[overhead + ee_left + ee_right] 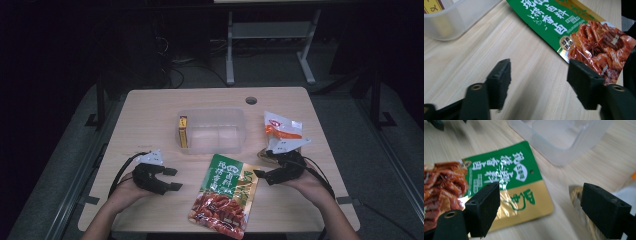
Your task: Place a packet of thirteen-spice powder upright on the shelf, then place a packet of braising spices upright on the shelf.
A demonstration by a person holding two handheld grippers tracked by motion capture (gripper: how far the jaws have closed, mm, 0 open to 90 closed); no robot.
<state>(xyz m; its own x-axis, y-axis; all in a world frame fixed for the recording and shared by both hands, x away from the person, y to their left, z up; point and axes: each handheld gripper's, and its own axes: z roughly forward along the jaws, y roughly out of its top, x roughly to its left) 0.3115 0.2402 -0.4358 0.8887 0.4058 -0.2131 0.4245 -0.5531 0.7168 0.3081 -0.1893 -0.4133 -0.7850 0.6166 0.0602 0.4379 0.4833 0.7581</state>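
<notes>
A: Nearest to us lies the flat green and gold foil snack pouch with red food printed on its lower half [224,197], on the pale wooden table [150,107] between our two hands. Its printed end points at us and its gold top corner points away.

B: Our left gripper [170,178] sits just to the pouch's left, low over the wood. In the left gripper view its black jaws stand apart with only bare table between them [537,82], and the pouch [584,32] lies just past the right-hand jaw. Nothing is held there.

A: And our right gripper [262,167]?

B: It hangs by the pouch's gold top corner, jaws spread. In the right gripper view [539,207] one jaw hangs over the gold edge of the pouch [506,182] and the other over a shiny, pale packet beside it. We can't tell that either pad presses on anything.

A: Farther out, beyond the right gripper, we see a crumpled white and orange plastic wrapper [281,131].

B: Past the pouch, in the middle of the table, stands the clear rectangular plastic container [235,131], with a slim yellow box [183,131] upright against its left wall. Behind it, near the far edge, is a round cable hole [251,100].
</notes>
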